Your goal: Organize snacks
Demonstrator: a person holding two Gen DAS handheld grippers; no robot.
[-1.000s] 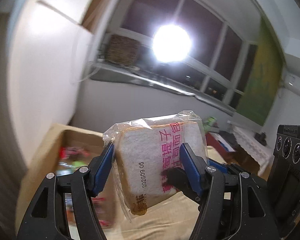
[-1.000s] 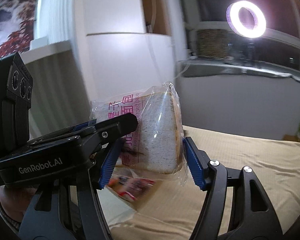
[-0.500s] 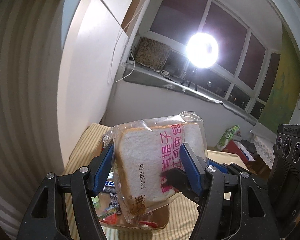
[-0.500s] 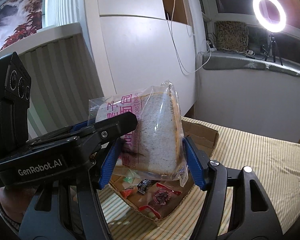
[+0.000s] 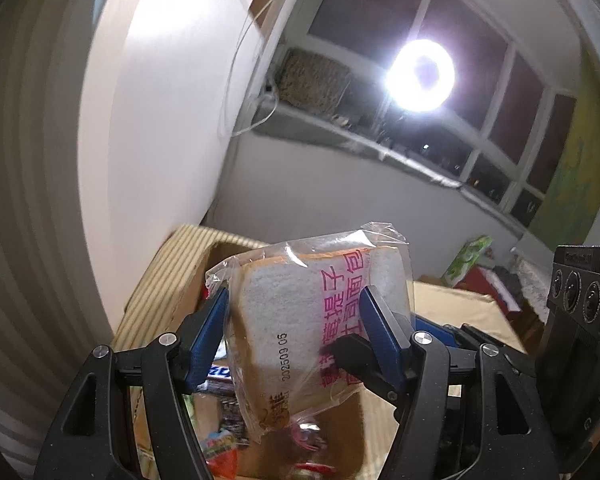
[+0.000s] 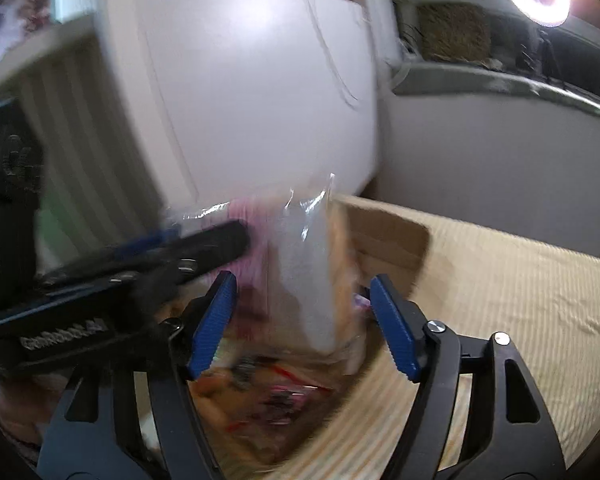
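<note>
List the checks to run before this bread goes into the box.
1. Left claw grip on the bread packet: ok, pads sit against both sides.
2. Right claw grip on the packet: cannot tell, view blurred.
3. Cardboard box open: ok.
4. Packet over the box opening: ok.
5. Free room among the snacks inside: cannot tell.

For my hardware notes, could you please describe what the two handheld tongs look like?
Both the left tongs and the right tongs have black angular frames with silver screws and ribbed blue pads. The left unit's side reads GenRobot.AI and carries a black block with three round lenses.
</note>
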